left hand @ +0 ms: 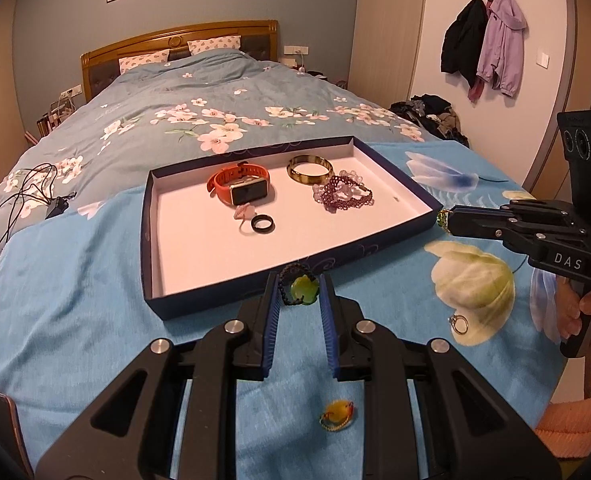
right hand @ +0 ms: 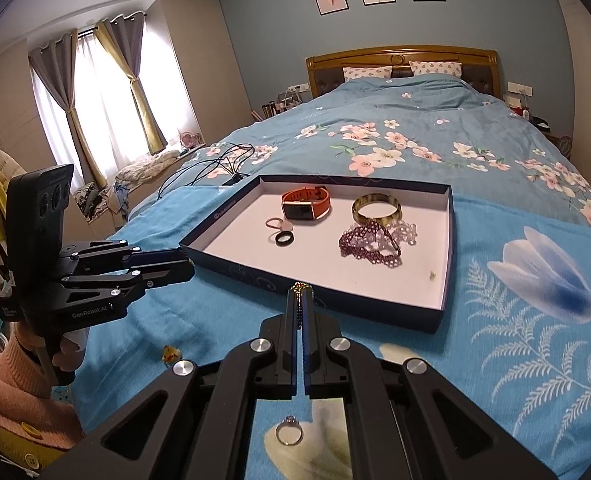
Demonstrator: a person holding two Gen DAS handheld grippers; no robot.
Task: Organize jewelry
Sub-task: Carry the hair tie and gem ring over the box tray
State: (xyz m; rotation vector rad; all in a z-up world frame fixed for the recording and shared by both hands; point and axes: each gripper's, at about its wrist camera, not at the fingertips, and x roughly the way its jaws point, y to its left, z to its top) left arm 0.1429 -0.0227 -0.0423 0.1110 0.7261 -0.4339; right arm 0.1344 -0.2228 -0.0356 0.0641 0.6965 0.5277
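Observation:
A shallow dark blue tray point(left hand: 295, 268) point(right hand: 447, 248) with a white floor lies on the bed. It holds an orange watch point(left hand: 239, 186) point(right hand: 305, 202), a bangle point(left hand: 309, 168) point(right hand: 376, 208), a purple beaded bracelet point(left hand: 347, 196) point(right hand: 369, 246), a black ring point(left hand: 262, 224) point(right hand: 284, 239) and a pink piece point(left hand: 244, 211). My left gripper point(left hand: 298, 290) is shut on a green flower pendant point(left hand: 304, 289) with a black bead cord, at the tray's near rim. My right gripper point(right hand: 301, 294) point(left hand: 445, 216) is shut on a small gold and green piece point(right hand: 301, 287) point(left hand: 441, 218) by the tray's edge.
A silver ring point(left hand: 459, 324) point(right hand: 289, 432) and a yellow charm point(left hand: 336, 414) point(right hand: 170, 354) lie on the blue cloth near me. Black cables point(left hand: 11, 200) point(right hand: 215, 164) lie on the bed left of the tray. A phone point(left hand: 3, 420) lies at the near left.

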